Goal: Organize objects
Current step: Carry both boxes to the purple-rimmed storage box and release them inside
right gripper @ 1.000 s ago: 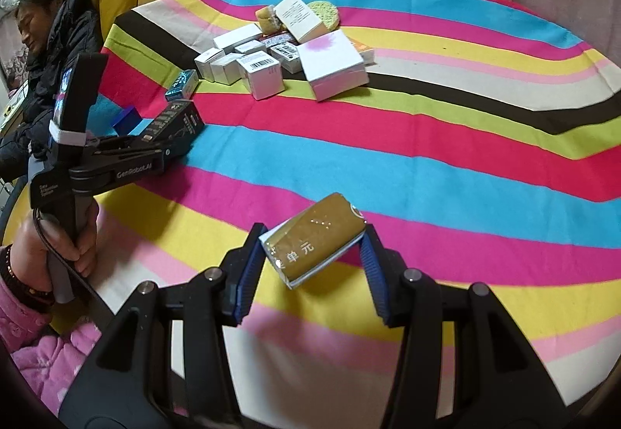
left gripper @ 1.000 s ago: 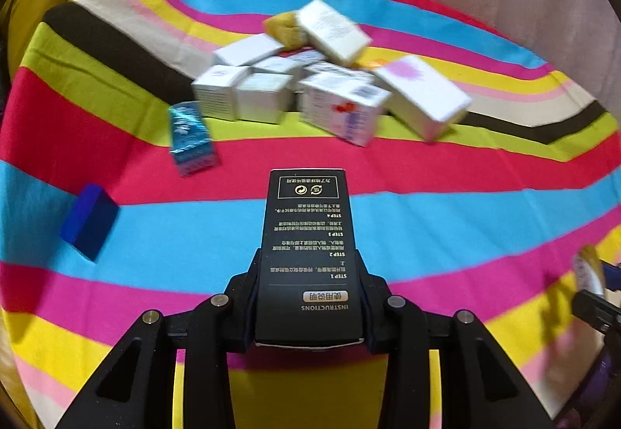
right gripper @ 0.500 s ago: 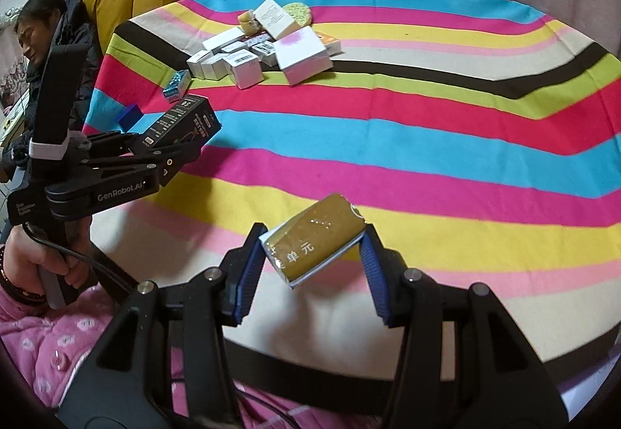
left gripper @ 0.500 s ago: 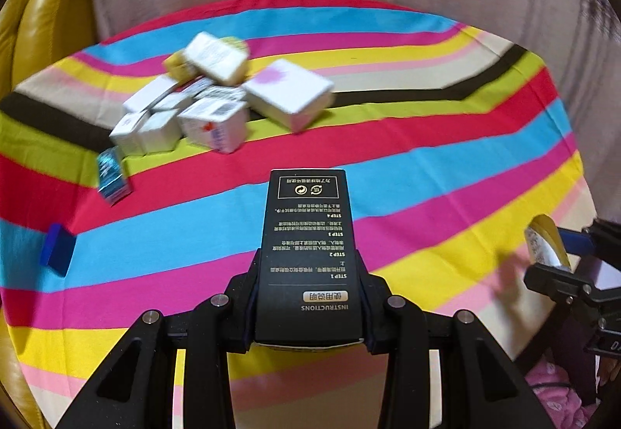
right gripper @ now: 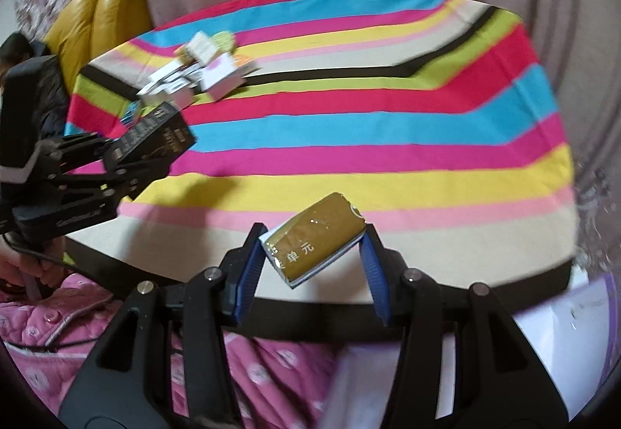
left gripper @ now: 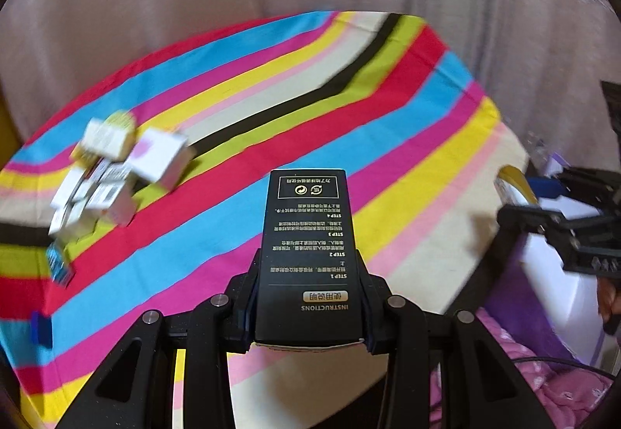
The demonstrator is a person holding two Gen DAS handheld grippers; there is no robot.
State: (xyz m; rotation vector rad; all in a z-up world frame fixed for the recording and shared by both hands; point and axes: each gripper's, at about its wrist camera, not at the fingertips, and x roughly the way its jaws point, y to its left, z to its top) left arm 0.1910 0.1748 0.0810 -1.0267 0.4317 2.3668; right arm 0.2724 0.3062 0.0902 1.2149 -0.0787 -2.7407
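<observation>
Left tongs [left gripper: 306,297] pinch black box [left gripper: 306,246] | right tongs [right gripper: 310,258] pinch gold packet [right gripper: 314,240] | sofa [right gripper: 101,21] right-view only

My left gripper [left gripper: 306,297] is black plastic with silver screws; my right gripper [right gripper: 310,266] is the same, its fingers [right gripper: 248,273] padded blue. Below it — a pink quilted sleeve [right gripper: 50,316] with pale dots — runs a black cable [right gripper: 58,341].

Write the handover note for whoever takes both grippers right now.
Left gripper: shut on the black instructions box.
Right gripper: shut on the gold packet, held skewed by its corners.
Both are in the air over the near edge of the striped table.
The pile of white boxes sits at the far left, a teal box beside it.
Done: two items picked.
Left: place both, then sort the pile.
</observation>
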